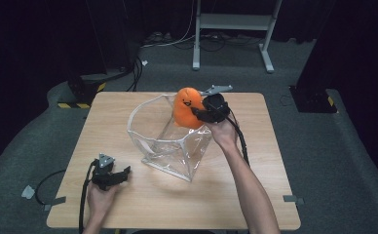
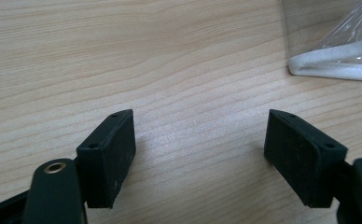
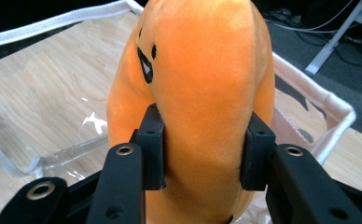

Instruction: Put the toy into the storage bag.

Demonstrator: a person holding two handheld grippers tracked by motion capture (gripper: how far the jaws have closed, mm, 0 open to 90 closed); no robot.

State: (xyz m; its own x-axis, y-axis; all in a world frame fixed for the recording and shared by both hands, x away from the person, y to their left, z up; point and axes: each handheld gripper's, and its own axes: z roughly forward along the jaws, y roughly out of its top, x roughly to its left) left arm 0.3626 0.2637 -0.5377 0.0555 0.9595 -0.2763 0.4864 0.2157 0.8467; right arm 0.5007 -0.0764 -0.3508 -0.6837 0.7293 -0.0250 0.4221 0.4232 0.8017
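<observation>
An orange plush toy (image 1: pixel 187 107) with a small drawn face hangs over the mouth of a clear plastic bag (image 1: pixel 177 157) that stands open mid-table, its rim trimmed in white. My right gripper (image 1: pixel 197 115) is shut on the toy from the right side. In the right gripper view both pads dent the orange plush toy (image 3: pixel 202 84) at its lower half (image 3: pixel 205 154), and the bag's white rim (image 3: pixel 330 109) runs behind it. My left gripper (image 1: pixel 121 174) rests low at the table's front left, open, with bare wood between its pads (image 2: pixel 200 154). A corner of the bag (image 2: pixel 337 60) lies ahead to its right.
The wooden table (image 1: pixel 128 204) has free room in front of and to the left of the bag. Beyond its far edge stand a white desk frame (image 1: pixel 231 22), cables on the grey floor, and black stand bases at left (image 1: pixel 80 92) and right (image 1: pixel 313 100).
</observation>
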